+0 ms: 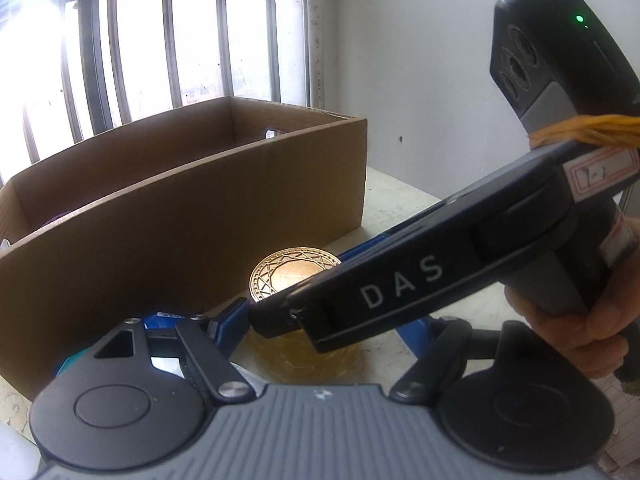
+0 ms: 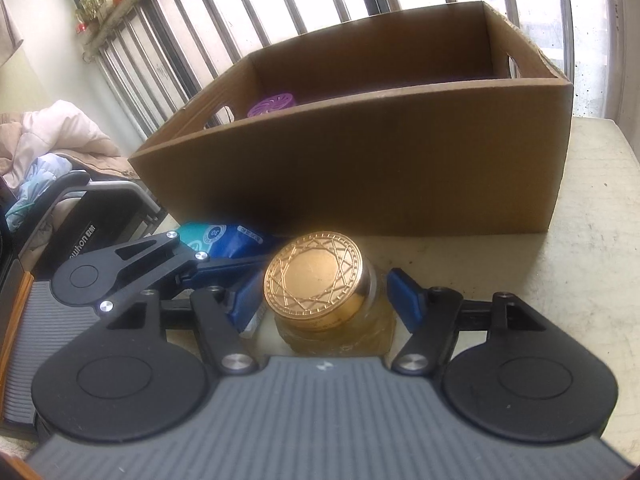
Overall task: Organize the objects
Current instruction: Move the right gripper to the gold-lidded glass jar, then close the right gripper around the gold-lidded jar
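Observation:
A glass jar with an embossed gold lid (image 2: 316, 276) stands on the table right in front of an open cardboard box (image 2: 360, 168). My right gripper (image 2: 324, 300) is shut on the jar, a blue pad tight against each side. In the left wrist view the right gripper's black body (image 1: 400, 280) crosses over the jar (image 1: 296, 276). My left gripper (image 1: 320, 324) is open, its blue fingers (image 1: 228, 320) straddling the jar with room on the right; part is hidden. One left finger (image 2: 224, 269) reaches in beside the lid.
A purple round lid (image 2: 272, 106) lies inside the box (image 1: 200, 220). A blue and teal pack (image 2: 224, 236) lies left of the jar against the box. The pale table (image 2: 592, 240) runs on to the right. A chair with clothes (image 2: 60, 140) stands beyond the left edge.

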{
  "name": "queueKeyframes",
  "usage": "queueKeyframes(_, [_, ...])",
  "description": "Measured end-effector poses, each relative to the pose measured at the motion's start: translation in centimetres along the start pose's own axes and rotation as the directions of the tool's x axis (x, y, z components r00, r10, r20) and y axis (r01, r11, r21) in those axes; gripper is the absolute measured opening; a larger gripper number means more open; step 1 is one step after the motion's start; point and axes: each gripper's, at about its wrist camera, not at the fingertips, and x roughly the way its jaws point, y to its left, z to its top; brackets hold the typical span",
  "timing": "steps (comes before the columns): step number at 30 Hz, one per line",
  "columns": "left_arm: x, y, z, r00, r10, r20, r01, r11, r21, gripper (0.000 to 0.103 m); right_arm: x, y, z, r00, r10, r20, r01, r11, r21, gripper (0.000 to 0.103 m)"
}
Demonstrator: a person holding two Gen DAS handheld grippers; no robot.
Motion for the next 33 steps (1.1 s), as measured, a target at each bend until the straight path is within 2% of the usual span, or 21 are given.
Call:
queueKeyframes(13, [0.2,-0.6,0.4,1.0,-0.024,0.01,0.024,1.0,0.011,0.08,-0.3,0.7,-0.1,1.0,-0.013,0.003,0.013,1.0,-0.013,0.064])
queueKeyframes(33, [-1.4,-2.5,-0.6,0.995,-0.1,0.01,0.1,0.995,0.019,0.08,-3.8,0.2,-2.4,0.999,-0.032,-0.01,0.032,0.999,0.006,0.064])
